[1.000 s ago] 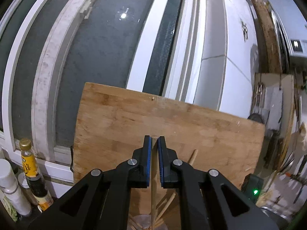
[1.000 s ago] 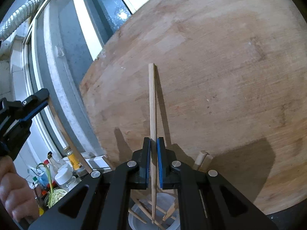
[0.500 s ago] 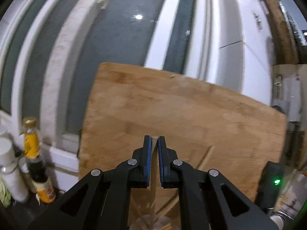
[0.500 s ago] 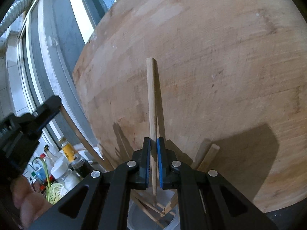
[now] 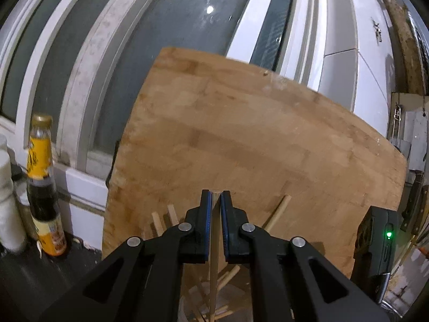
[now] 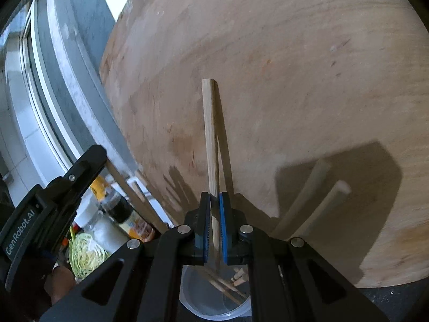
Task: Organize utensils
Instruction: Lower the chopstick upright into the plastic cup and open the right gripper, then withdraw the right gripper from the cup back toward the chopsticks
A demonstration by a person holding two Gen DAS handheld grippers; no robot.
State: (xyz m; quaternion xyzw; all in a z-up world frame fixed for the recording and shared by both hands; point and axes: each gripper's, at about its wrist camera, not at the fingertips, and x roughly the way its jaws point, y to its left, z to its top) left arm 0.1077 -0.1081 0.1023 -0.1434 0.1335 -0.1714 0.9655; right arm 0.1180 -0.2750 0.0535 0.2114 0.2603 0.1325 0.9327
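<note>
Both hand-held grippers have sunk toward the clear plastic tub point(image 6: 214, 300) since a second ago, so the wooden cutting board point(image 5: 254, 145) now fills more of the left wrist view and the tub's inside shows more fully under the right one.

Clamped between the closed blue pads of the right hand-held gripper point(image 6: 215, 201) is a single wooden chopstick point(image 6: 210, 139). It stands nearly upright, its square top end well above the fingertips against the board, its lower part passing down between the jaws toward the tub. Several loose chopsticks point(image 6: 228, 287) lie slanted in the tub's bottom, and two more lean out to the right, their tips blurred against the board.

Likewise shut on a chopstick point(image 5: 214, 241) is the left hand-held gripper point(image 5: 215, 201); that stick's top sits level with the fingertips, and its shaft runs down between the jaws into the tub, where other sticks fan out to both sides. In the right wrist view this gripper shows at the near left, its stick slanting down toward the tub.

Left of the board, a dark sauce bottle point(image 5: 44, 187) with a yellow label stands on the tabletop point(image 5: 53, 273) by the window frame point(image 5: 88, 80).
</note>
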